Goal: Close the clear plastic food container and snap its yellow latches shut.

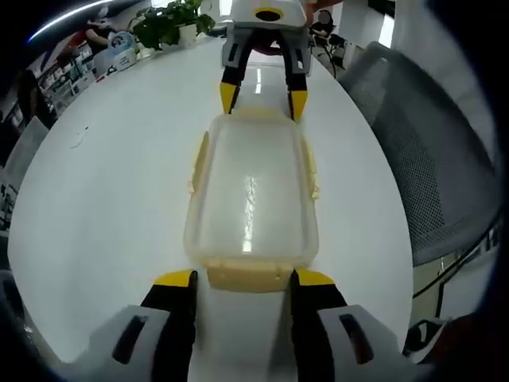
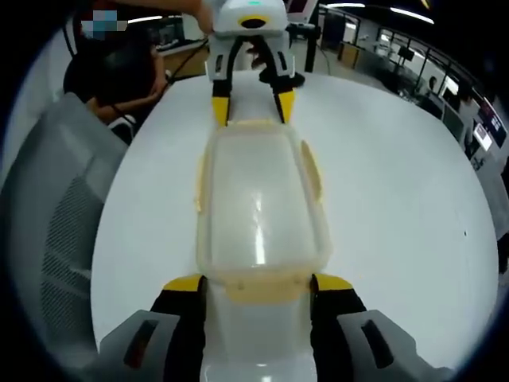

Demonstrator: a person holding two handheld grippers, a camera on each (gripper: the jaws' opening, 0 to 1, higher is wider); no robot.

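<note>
In the left gripper view, the left gripper [image 1: 242, 280] rises from the bottom edge with its yellow-tipped jaws apart, one on each side of the near end latch [image 1: 248, 275] of the container [image 1: 251, 195]. The tips stand just beside that latch; whether they touch it cannot be told. The clear plastic container lies flat on the white table [image 1: 119, 199], long axis running away from the camera, lid seated on top. Yellow side latches [image 1: 199, 163] show along both long edges. At the far end, the right gripper [image 1: 263, 97] faces back, its jaws spread and its yellow tips at the far corners of the lid.

In the right gripper view, the same arrangement appears from the opposite end: the right gripper [image 2: 258, 284] has its jaws apart around the near end latch [image 2: 260, 287], the container [image 2: 260, 207] extends away on the table [image 2: 398, 183], and the left gripper [image 2: 253, 106] stands at the far end with jaws spread.

Beyond the table, a grey mesh chair [image 1: 429, 159] stands just beside its edge, and a potted plant [image 1: 171, 22] sits at the far side.
</note>
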